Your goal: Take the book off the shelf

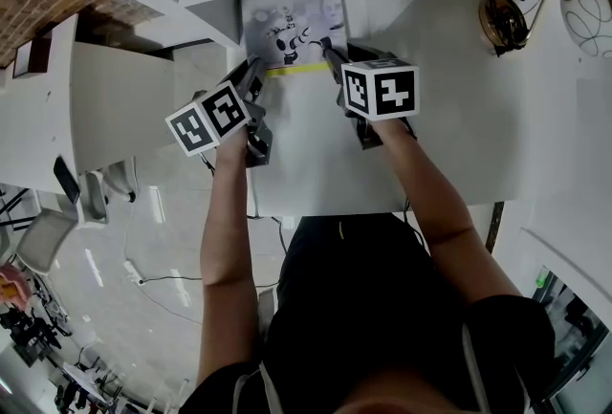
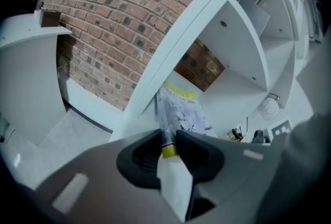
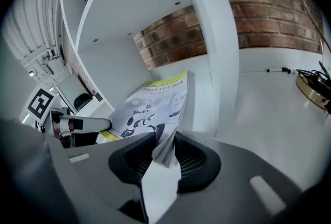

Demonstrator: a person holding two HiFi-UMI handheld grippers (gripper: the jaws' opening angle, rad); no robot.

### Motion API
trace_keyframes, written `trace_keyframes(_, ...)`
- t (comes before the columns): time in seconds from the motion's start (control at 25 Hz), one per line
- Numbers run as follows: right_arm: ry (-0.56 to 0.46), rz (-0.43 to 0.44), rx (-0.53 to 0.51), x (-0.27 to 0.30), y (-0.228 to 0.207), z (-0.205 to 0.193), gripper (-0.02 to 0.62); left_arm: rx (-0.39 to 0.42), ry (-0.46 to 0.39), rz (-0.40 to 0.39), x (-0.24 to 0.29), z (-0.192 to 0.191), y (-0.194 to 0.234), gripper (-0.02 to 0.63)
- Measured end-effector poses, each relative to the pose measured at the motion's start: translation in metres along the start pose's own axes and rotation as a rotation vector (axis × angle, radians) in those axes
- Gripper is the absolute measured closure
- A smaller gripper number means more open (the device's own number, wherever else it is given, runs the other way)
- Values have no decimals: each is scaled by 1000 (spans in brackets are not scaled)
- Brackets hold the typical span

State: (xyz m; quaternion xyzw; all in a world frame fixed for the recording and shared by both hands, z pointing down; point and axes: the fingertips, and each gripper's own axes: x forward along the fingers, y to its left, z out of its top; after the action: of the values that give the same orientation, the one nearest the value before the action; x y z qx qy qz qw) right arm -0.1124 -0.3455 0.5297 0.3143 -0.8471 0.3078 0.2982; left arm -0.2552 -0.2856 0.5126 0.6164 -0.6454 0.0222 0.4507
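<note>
Brick wall at the back, and one white shelf standing on the white bench. On the left, the first of two: the left hand-held gripper is clamped on the near left corner of the one book, right at its yellow strip. The book lies flat, cover up, in the shelf's bottom opening at the bench's far edge. Moving right, the right hand-held gripper pinches the near right corner, pages squeezed between its jaws. At the bench's far right corner there's one brass-coloured ring holding dark cables.
</note>
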Motion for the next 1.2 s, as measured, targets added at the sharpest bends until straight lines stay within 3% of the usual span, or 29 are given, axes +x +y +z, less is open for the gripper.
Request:
trace_keyframes(0.44,-8,-11,2,-12,6,-12,497,-36,-5,-32,-16,-13,-5,515)
trace_keyframes(0.72,-16,-19,3,-15,7,-16,508,-140,-88,-114,-21,-15,-9,517)
trace_keyframes(0.96,-14,-18,3,-15,8,-17,508,-144,-92,-101,-14,-17,-6,518)
trace_keyframes(1.2,-16,-12,1,-15,10,-17,508,-269,-83,-156,-3,-18,-9,519)
